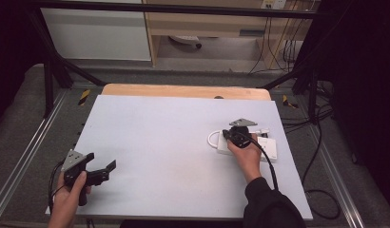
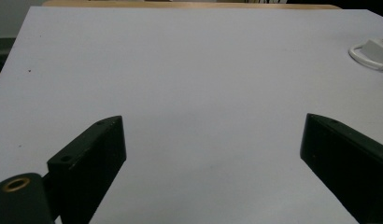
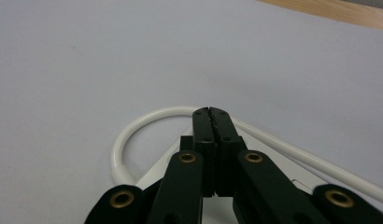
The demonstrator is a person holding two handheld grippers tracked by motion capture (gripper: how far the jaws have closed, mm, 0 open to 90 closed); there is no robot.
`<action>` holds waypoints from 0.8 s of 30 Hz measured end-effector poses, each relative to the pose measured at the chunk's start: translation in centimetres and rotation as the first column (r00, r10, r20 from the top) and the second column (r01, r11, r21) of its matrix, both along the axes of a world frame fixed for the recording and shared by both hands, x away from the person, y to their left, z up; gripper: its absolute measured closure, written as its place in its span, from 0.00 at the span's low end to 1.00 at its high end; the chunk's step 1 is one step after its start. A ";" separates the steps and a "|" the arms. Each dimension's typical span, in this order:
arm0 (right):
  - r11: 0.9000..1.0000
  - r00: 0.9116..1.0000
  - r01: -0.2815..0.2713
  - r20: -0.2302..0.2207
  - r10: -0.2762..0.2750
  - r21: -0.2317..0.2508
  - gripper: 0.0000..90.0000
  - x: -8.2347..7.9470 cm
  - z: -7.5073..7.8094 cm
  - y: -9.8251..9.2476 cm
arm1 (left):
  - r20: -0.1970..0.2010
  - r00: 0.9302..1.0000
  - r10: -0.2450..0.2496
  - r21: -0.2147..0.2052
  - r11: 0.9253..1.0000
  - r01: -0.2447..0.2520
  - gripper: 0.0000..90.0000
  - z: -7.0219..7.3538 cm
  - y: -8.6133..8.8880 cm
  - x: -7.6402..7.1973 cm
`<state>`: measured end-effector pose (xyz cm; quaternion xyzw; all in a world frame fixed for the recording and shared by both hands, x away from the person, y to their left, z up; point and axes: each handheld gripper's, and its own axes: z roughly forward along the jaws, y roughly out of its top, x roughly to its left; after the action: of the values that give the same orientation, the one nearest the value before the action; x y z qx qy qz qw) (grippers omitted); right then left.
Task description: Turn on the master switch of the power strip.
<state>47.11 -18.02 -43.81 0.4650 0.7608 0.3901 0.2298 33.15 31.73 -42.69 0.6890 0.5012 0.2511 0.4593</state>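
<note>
The person's two hands come in at the bottom of the high view, closest to the camera. The left hand (image 1: 69, 197) holds the left gripper (image 1: 102, 172) near the front left corner of the white table (image 1: 155, 137). In the left gripper view its two black jaws stand far apart, and there is only bare table between them. It holds nothing. It points to the right, across the table.

The right hand (image 1: 245, 154), in a dark sleeve (image 1: 267, 204), holds the right gripper (image 3: 212, 113) on the right side of the table. In the right gripper view its two black jaws are pressed flat together, with no gap. Nothing is between them. The tips sit right over the white cable (image 3: 133, 128), but I cannot tell if they touch it.

The white power strip (image 1: 267, 148) lies flat on the right part of the table, under the right hand. Its white cable bends in a round loop out to the left of the strip. The loop (image 2: 367, 58) also shows at the far right edge of the left gripper view, well apart from the left gripper.

A strip of wood (image 1: 183, 91) runs along the far edge of the table.
</note>
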 end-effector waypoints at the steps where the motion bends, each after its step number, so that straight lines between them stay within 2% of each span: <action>1: 1.000 1.000 0.000 -0.001 0.000 0.001 1.00 0.0 0.0 0.0 | 0.000 1.000 0.000 0.000 1.000 0.000 0.08 0.0 0.0 0.0; 24: 1.000 1.000 0.005 -0.005 -0.005 0.017 1.00 0.0 -0.2 -0.2 | -0.008 1.000 -0.005 0.007 1.000 0.005 0.08 -0.1 -0.2 0.0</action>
<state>47.14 -18.17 -43.97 0.4699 0.7568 0.3947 0.2249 33.20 31.58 -42.80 0.6929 0.5003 0.2490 0.4556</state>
